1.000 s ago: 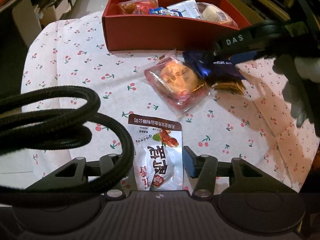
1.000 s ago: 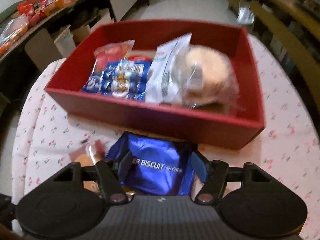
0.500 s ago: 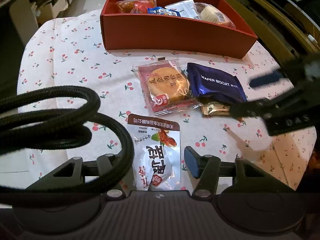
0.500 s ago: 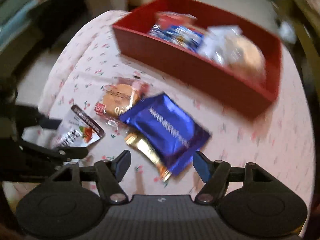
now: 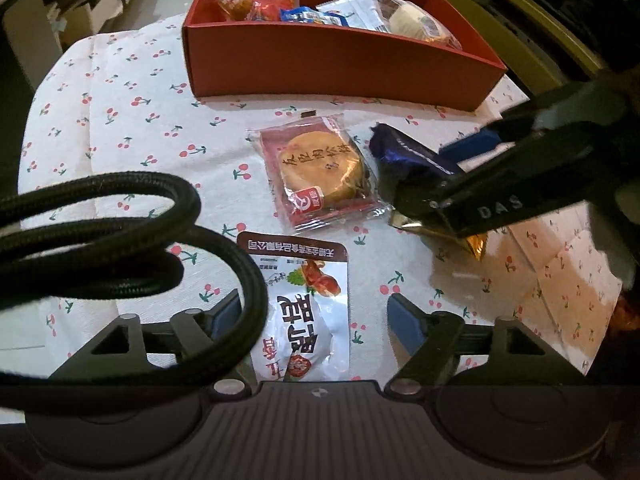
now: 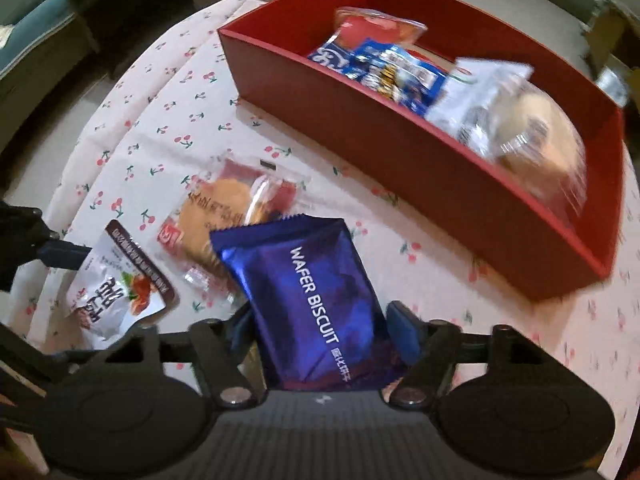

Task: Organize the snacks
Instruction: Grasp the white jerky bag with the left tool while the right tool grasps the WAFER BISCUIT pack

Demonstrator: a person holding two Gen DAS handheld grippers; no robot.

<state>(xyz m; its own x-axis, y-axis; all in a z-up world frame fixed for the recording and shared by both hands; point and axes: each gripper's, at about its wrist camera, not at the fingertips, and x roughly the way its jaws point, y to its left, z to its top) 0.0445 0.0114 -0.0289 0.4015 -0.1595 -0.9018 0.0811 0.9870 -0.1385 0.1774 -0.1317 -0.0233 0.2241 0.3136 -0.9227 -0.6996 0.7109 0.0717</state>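
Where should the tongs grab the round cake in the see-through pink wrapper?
Grip the round cake packet by its flat crimped near edge, coming in low from the near side. It lies flat on the cherry tablecloth; the middle bulges, and the wafer biscuit pack crowds its right.

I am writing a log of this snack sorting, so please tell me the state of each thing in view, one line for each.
Red box: open, holding several packets.
Wafer biscuit packet: sealed, between the right gripper fingers.
Round cake packet: sealed, flat on the tablecloth.
White packet: sealed, flat, between the open left gripper fingers.
Gold packet: on the cloth, partly hidden by the right gripper.
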